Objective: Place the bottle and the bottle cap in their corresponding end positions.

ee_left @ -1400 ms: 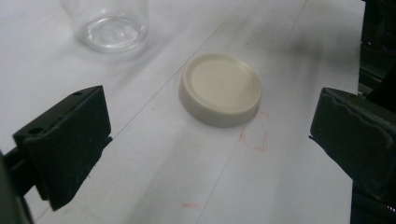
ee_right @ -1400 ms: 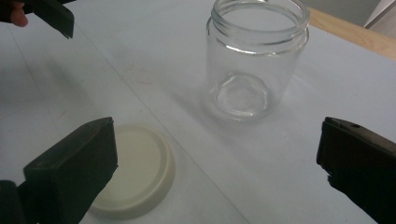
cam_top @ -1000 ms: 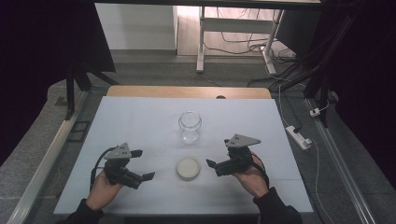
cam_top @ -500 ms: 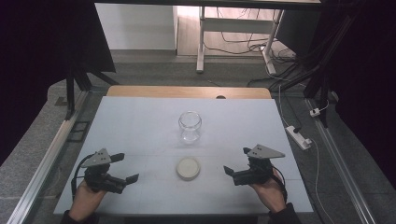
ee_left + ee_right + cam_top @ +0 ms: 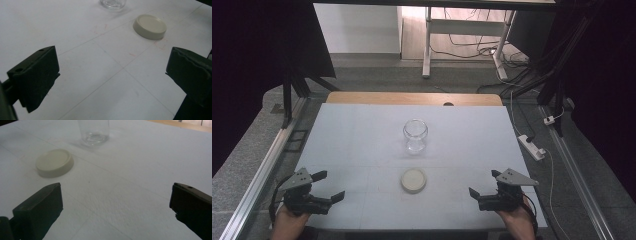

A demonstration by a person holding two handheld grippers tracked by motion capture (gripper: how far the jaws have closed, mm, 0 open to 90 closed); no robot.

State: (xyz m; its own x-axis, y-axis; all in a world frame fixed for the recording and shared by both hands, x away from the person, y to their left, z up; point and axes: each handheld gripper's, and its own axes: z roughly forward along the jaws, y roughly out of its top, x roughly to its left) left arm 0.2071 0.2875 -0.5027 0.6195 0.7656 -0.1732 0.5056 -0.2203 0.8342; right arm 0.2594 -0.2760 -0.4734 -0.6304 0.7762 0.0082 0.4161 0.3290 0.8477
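A clear glass jar [image 5: 415, 135] stands upright and lidless at the middle of the white table [image 5: 362, 135]. Its cream round lid [image 5: 413, 180] lies flat on the table just in front of it. My left gripper [image 5: 328, 185] rests near the front left corner, open and holding nothing. My right gripper [image 5: 484, 183] sits near the front right corner, also open and holding nothing. In the left gripper view the lid [image 5: 149, 26] lies ahead to the right, with the jar base [image 5: 113, 3] at the top edge. In the right gripper view the lid [image 5: 54, 162] lies ahead left, the jar [image 5: 94, 131] beyond it.
A wooden strip [image 5: 412, 98] edges the table's far side. A white power strip [image 5: 531, 147] with its cable lies on the floor to the right. Metal rails [image 5: 259, 175] run along both sides of the table. A white stand [image 5: 428, 40] rises behind.
Both grippers have drawn back from beside the lid toward the front corners of the table, the left going left and the right going right. Jar and lid have not moved.
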